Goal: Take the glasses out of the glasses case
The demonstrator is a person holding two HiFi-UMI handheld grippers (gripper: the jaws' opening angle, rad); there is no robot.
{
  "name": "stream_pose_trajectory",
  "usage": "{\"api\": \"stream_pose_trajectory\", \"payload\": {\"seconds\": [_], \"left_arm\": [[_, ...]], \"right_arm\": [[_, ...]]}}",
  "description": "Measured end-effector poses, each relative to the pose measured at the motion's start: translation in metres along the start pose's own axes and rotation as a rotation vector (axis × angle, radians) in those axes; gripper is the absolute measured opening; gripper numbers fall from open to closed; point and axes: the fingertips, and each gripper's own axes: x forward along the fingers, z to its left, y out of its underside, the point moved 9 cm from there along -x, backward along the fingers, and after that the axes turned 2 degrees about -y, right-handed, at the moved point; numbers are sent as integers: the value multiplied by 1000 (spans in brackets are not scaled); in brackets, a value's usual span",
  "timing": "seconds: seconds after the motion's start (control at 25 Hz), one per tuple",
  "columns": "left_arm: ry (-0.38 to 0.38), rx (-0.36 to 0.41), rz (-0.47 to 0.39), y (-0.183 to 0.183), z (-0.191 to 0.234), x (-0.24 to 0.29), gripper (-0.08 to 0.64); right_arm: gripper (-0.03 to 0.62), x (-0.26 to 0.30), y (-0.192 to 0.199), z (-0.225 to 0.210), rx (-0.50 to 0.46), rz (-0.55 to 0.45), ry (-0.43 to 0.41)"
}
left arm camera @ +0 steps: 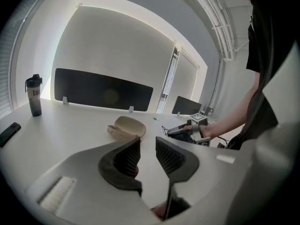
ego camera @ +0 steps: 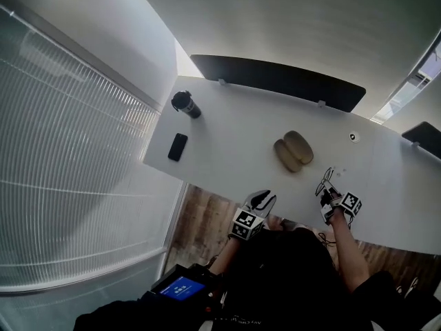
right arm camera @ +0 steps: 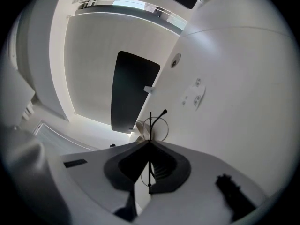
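Observation:
The tan glasses case (ego camera: 293,151) lies open on the white table (ego camera: 227,133), both shells side by side. To its right, nearer the front edge, my right gripper (ego camera: 328,189) is shut on thin black wire-framed glasses (ego camera: 322,178), clear of the case. In the right gripper view the frame (right arm camera: 150,125) stands pinched between the shut jaws, with the case (right arm camera: 141,128) behind. My left gripper (ego camera: 264,197) sits at the table's front edge, open and empty. In the left gripper view its jaws (left arm camera: 147,142) point at the case (left arm camera: 126,126).
A black bottle (ego camera: 186,104) and a dark phone (ego camera: 178,147) are at the table's left end. A dark partition (ego camera: 275,78) runs along the far edge. A round grommet (ego camera: 353,136) sits right of the case. A blue-screened device (ego camera: 180,287) is below the table edge.

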Motion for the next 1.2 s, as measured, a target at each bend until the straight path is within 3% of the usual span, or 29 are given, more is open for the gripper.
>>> {"api": "stream_pose_trajectory", "payload": {"seconds": [0.28, 0.96, 1.2], "left_arm": [[-31, -6, 14, 5, 2, -4, 110], [-20, -11, 48, 14, 11, 12, 110], [-15, -18, 47, 8, 16, 14, 110]], "right_arm": [[15, 17, -5, -10, 13, 34, 19], [15, 32, -9, -23, 48, 83, 66], [15, 46, -4, -18, 66, 147, 74]]}}
